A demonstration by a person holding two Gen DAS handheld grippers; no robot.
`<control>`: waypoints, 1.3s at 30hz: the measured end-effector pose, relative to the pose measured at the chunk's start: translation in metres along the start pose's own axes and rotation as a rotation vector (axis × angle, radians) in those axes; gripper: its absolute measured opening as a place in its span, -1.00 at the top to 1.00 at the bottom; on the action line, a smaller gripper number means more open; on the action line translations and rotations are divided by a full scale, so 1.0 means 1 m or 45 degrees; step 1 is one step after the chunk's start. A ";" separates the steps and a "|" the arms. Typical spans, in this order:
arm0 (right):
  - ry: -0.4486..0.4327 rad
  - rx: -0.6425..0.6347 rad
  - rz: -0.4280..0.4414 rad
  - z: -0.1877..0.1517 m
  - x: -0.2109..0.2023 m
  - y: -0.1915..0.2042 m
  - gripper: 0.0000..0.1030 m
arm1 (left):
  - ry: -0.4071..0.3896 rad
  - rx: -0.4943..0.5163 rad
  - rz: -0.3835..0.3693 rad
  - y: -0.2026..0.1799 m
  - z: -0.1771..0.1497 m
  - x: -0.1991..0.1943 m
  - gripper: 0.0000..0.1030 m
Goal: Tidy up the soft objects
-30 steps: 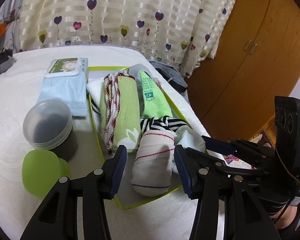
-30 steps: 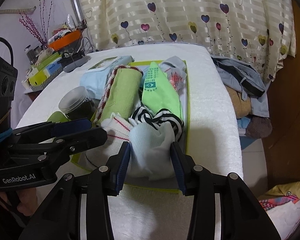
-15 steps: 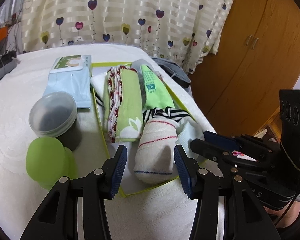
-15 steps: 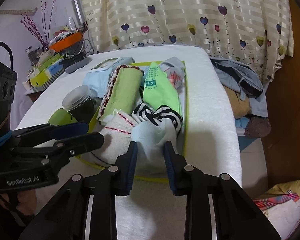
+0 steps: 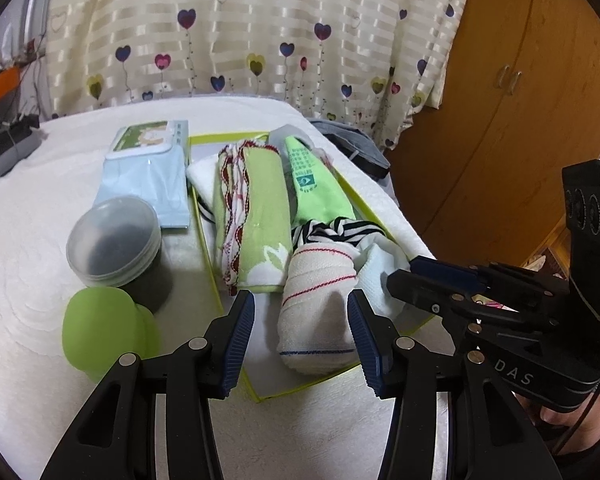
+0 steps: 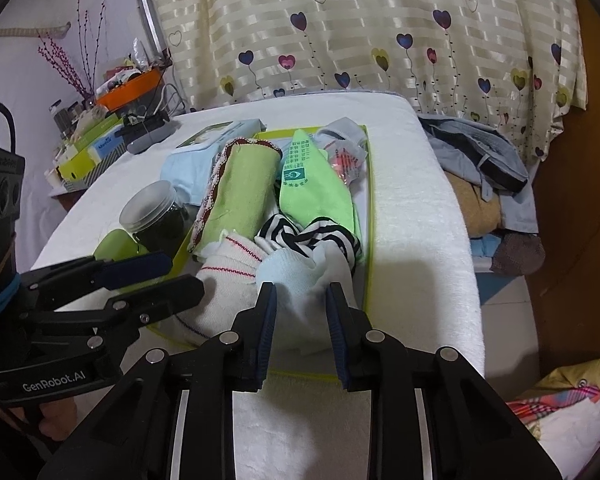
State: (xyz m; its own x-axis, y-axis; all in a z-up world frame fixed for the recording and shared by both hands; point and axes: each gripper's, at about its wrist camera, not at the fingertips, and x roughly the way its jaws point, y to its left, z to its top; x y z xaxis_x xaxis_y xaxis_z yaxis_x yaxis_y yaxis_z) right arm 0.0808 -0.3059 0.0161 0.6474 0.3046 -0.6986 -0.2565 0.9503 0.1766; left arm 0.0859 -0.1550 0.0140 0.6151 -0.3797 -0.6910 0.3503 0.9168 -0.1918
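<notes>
Tongs over a near tray: right gripper pinches the pale blue sock for lifting; left gripper open around the white sock.

Worktop: covered in white cloth, matt, with a quilted raised pattern. Tray: thin smooth board, pale face, lime-green rim. White sock: ribbed knit, matt, with red and blue stripe lines. Pale blue sock: fine knit, soft, matt. Green towel: woven cloth with a red-and-white stitched edge. Wipes pack: glossy plastic film, creased. Jar: clear plastic with a frosted lid. Green cup: smooth matt plastic. Left gripper and right gripper: black matt plastic with bright metal rivets; fingers faced with ribbed blue rubber. Curtain: satin-striped, shiny cloth. Cupboard: smooth wood.
</notes>
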 end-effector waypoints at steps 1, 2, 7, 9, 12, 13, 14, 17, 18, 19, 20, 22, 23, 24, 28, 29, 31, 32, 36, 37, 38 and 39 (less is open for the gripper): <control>-0.007 -0.004 -0.011 0.000 -0.003 0.001 0.48 | -0.007 0.005 0.005 -0.001 0.000 -0.002 0.08; -0.011 -0.005 -0.019 -0.001 -0.006 0.003 0.48 | -0.014 0.009 0.008 -0.001 -0.001 -0.005 0.08; -0.040 -0.028 -0.055 -0.003 -0.021 0.013 0.35 | -0.055 0.013 0.033 -0.003 -0.002 -0.019 0.08; -0.055 -0.034 -0.059 -0.004 -0.027 0.018 0.19 | -0.073 0.013 0.042 -0.003 -0.005 -0.026 0.08; -0.075 -0.047 -0.065 -0.007 -0.036 0.025 0.17 | -0.093 0.024 0.054 -0.003 -0.010 -0.036 0.08; -0.078 -0.051 -0.070 -0.007 -0.039 0.028 0.17 | -0.099 0.024 0.057 -0.002 -0.012 -0.040 0.08; -0.083 -0.055 -0.074 -0.009 -0.041 0.030 0.17 | -0.104 0.023 0.059 -0.002 -0.014 -0.043 0.08; -0.091 -0.057 -0.079 -0.013 -0.049 0.037 0.17 | -0.126 0.020 0.071 -0.002 -0.019 -0.053 0.08; -0.093 -0.058 -0.082 -0.014 -0.051 0.039 0.17 | -0.133 0.019 0.075 -0.001 -0.020 -0.057 0.08; -0.097 -0.061 -0.083 -0.016 -0.054 0.042 0.16 | -0.138 0.019 0.076 -0.001 -0.022 -0.059 0.08; -0.099 -0.063 -0.085 -0.017 -0.055 0.044 0.16 | -0.142 0.019 0.078 -0.001 -0.023 -0.062 0.08; -0.100 -0.065 -0.090 -0.020 -0.058 0.050 0.16 | -0.148 0.019 0.087 0.000 -0.028 -0.067 0.08; -0.099 -0.070 -0.093 -0.022 -0.060 0.053 0.16 | -0.151 0.022 0.092 0.000 -0.031 -0.070 0.08; -0.100 -0.078 -0.096 -0.024 -0.061 0.057 0.16 | -0.151 0.024 0.096 0.001 -0.033 -0.072 0.08; -0.101 -0.086 -0.099 -0.031 -0.065 0.067 0.16 | -0.155 0.019 0.121 0.001 -0.043 -0.081 0.08; -0.102 -0.084 -0.100 -0.032 -0.065 0.068 0.16 | -0.153 0.014 0.124 0.002 -0.045 -0.083 0.08; -0.094 -0.084 -0.100 -0.035 -0.065 0.070 0.16 | -0.151 0.008 0.136 0.003 -0.049 -0.086 0.08; -0.089 -0.085 -0.099 -0.036 -0.065 0.073 0.16 | -0.148 0.004 0.146 0.004 -0.051 -0.086 0.08; -0.069 -0.086 -0.101 -0.043 -0.063 0.080 0.16 | -0.131 -0.013 0.153 0.009 -0.057 -0.087 0.08; -0.064 -0.087 -0.102 -0.044 -0.062 0.082 0.16 | -0.128 -0.017 0.154 0.010 -0.058 -0.087 0.08; -0.060 -0.085 -0.104 -0.045 -0.061 0.082 0.16 | -0.126 -0.023 0.146 0.011 -0.060 -0.087 0.08; -0.055 -0.084 -0.107 -0.046 -0.060 0.082 0.16 | -0.124 -0.029 0.139 0.012 -0.061 -0.087 0.08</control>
State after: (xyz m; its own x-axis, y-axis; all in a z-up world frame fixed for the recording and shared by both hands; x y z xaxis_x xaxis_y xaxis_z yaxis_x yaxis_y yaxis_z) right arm -0.0122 -0.2487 0.0406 0.6986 0.2279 -0.6783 -0.2456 0.9667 0.0719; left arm -0.0065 -0.1036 0.0299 0.7144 -0.2869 -0.6382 0.2625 0.9554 -0.1356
